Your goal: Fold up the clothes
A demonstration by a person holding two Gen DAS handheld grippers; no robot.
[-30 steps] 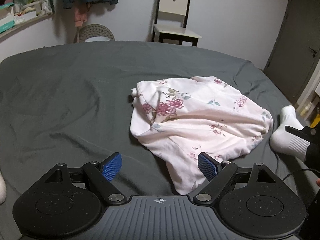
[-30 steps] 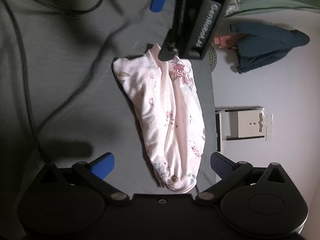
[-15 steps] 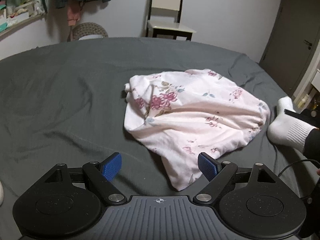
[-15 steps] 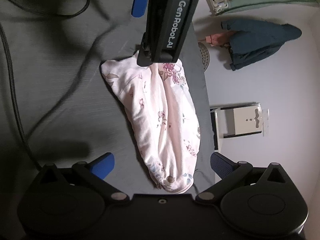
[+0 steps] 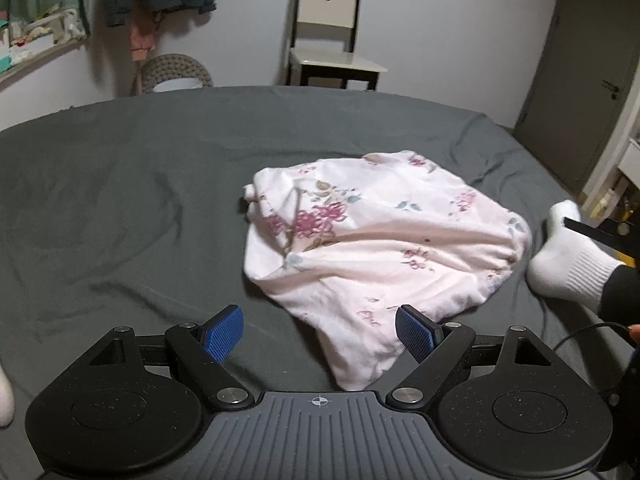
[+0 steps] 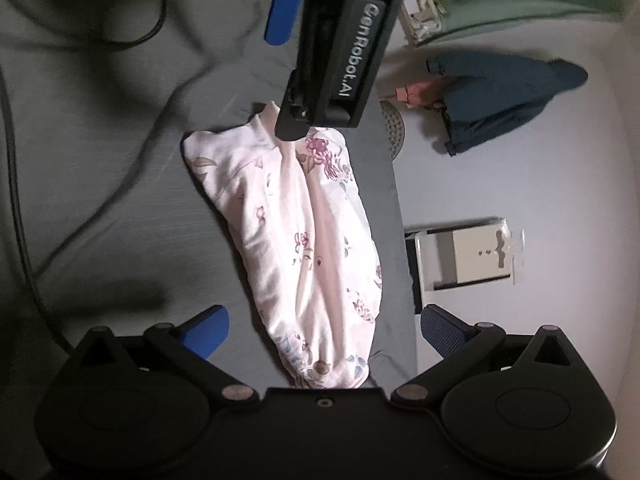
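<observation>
A crumpled floral garment (image 5: pixel 380 248) lies on the grey bed (image 5: pixel 120 184); left gripper (image 5: pixel 320 334) near it, jaws spread, empty; right gripper (image 6: pixel 324 332) likewise wide, empty.

1. The right gripper (image 6: pixel 322 326) has its jaws wide apart, holding nothing.
2. A floral garment (image 6: pixel 304 248) lies bunched on the grey bed (image 6: pixel 100 184), stretching straight ahead from between the fingers.
3. The left gripper (image 6: pixel 340 40) hangs over the garment's far end.
</observation>
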